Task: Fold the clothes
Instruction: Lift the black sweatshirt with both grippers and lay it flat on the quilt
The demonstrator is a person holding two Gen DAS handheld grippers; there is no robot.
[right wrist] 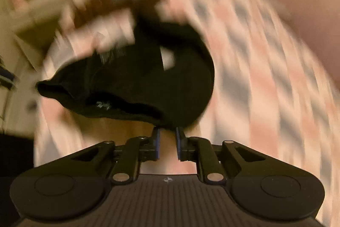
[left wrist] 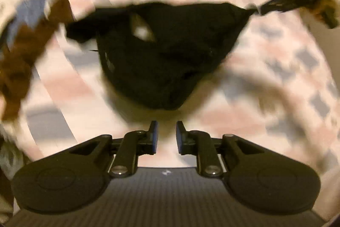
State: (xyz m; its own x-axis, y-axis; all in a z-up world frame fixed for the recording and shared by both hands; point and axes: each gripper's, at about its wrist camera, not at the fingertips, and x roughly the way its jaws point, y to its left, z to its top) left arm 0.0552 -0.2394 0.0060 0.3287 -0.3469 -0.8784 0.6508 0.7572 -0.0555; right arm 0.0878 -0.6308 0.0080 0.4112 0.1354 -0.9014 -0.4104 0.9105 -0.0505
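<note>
Black garment (left wrist: 161, 61) hangs over a checkered bed (left wrist: 276, 69), one corner pinched by the right gripper (left wrist: 258, 11) fingers (right wrist: 180, 135); the left gripper (left wrist: 166, 137) fingers, narrowly parted and empty, sit just below the cloth.

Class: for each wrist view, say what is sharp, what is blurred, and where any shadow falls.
Left wrist view: left gripper sharp, checked bedding smeared, black garment soft with a shadow beneath. Right wrist view: right gripper crisp, background heavily streaked.
</note>
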